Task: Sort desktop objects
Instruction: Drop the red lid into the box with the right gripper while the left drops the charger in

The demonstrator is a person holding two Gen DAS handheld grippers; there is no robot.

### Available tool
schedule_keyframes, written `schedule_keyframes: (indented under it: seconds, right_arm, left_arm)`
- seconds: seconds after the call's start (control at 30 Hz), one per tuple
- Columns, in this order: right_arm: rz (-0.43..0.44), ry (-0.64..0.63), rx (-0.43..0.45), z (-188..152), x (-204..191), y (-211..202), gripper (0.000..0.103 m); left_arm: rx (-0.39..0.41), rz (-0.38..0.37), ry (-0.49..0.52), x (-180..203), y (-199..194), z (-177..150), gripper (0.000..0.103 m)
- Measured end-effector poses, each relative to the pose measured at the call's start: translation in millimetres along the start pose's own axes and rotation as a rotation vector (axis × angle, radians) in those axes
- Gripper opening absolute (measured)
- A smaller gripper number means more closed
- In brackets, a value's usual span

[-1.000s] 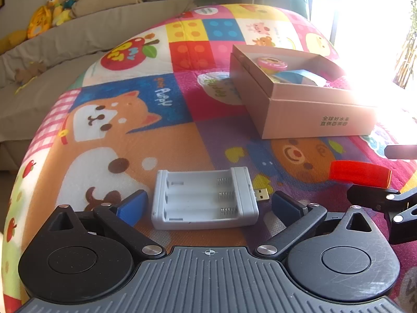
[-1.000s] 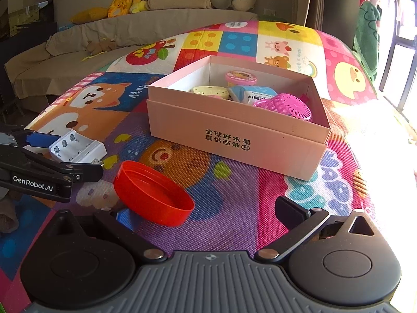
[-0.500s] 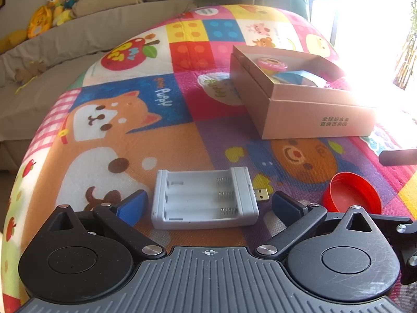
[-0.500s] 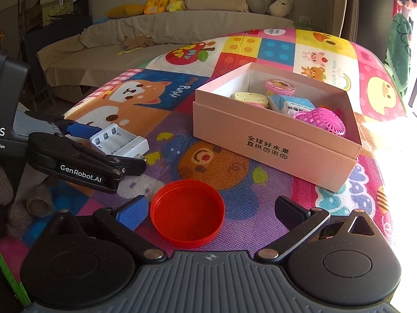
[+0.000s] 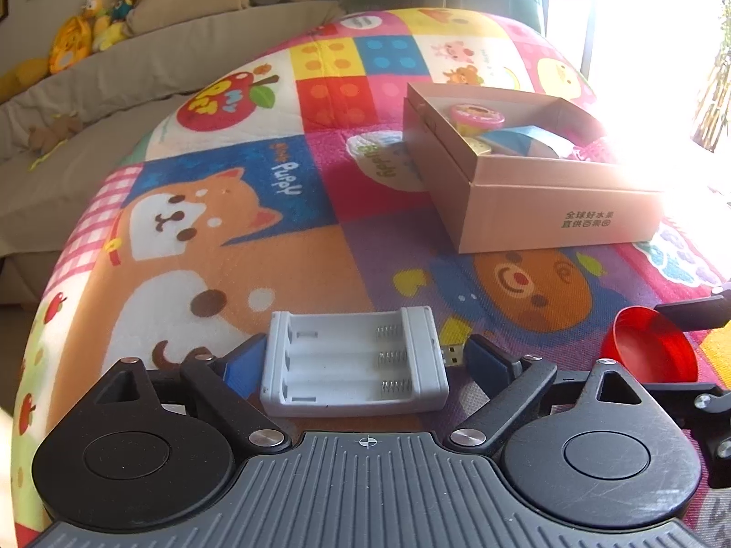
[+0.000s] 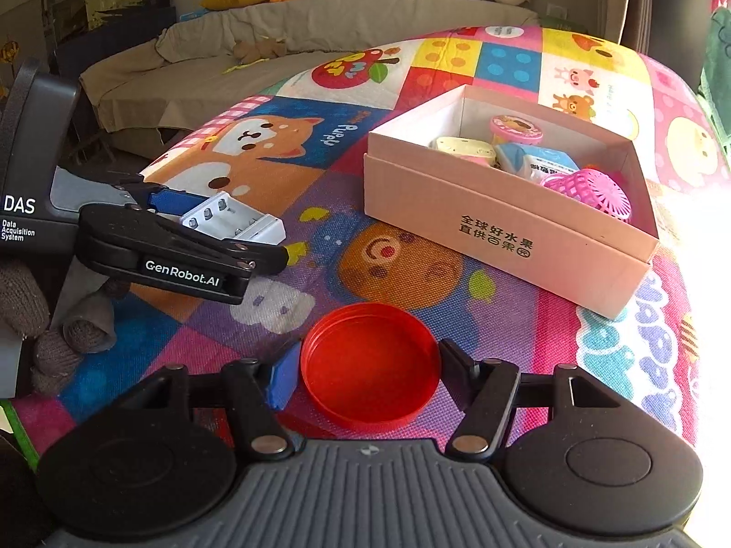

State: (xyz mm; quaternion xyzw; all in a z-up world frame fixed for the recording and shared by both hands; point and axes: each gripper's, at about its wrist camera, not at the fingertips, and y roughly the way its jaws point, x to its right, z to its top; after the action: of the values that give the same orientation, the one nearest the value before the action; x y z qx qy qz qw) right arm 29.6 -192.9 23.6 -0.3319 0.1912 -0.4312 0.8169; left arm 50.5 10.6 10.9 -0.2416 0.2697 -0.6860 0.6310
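A white battery charger [image 5: 354,360] with a USB plug lies on the colourful mat between the fingers of my left gripper [image 5: 361,360], which is open around it; it also shows in the right wrist view [image 6: 233,223]. A red round lid [image 6: 370,367] sits open side up between the fingers of my right gripper [image 6: 365,376], whose pads touch its rim; the lid also shows in the left wrist view [image 5: 651,349]. A pink cardboard box [image 6: 502,233] holds several small items and also shows in the left wrist view [image 5: 539,201].
The cartoon-patterned mat [image 5: 219,237] covers the table. A beige sofa [image 6: 274,50] with plush toys stands behind. Bright window glare washes out the right side. My left gripper's body [image 6: 173,255] lies left of the lid.
The right gripper has lowered the lid to the mat level and closed its fingers in on its rim. The left gripper stays around the charger.
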Motion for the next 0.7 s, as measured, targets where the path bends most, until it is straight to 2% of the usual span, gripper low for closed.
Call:
schedule_keyframes:
  seconds: [0.07,0.17,0.3,0.4,0.5,0.53,0.57,0.6,0.63,0.7]
  right_arm:
    - [0.001,0.025,0.024,5,12,-16,0.064]
    - [-0.035,0.048,0.131,24,31,-53,0.064]
    - [-0.111,0.084,0.27,68,59,-96,0.064]
    - [-0.178,0.072,0.334,103,77,-104,0.064]
    - [-0.205,0.103,0.337,138,99,-92,0.064]
    - [-0.194,0.112,0.331,151,109,-81,0.067]
    - [-0.196,0.124,0.319,159,117,-73,0.073]
    - [-0.226,0.153,0.311,164,123,-65,0.08]
    - [-0.258,0.176,0.301,165,128,-58,0.08]
    - [-0.244,0.201,0.296,155,132,-56,0.082]
  left_arm:
    - [0.021,-0.033,-0.012,0,-8,7,0.095]
    - [0.121,-0.093,-0.019,6,-28,36,0.095]
    - [0.269,-0.155,0.026,32,-47,86,0.095]
    - [0.342,-0.159,0.072,51,-42,118,0.095]
    - [0.321,-0.216,0.081,64,-19,144,0.098]
    - [0.29,-0.239,0.078,68,-7,149,0.099]
    - [0.265,-0.231,0.071,69,0,149,0.099]
    - [0.25,-0.213,0.066,69,4,146,0.099]
    - [0.241,-0.199,0.061,66,4,141,0.1]
    - [0.234,-0.193,0.056,54,0,119,0.101]
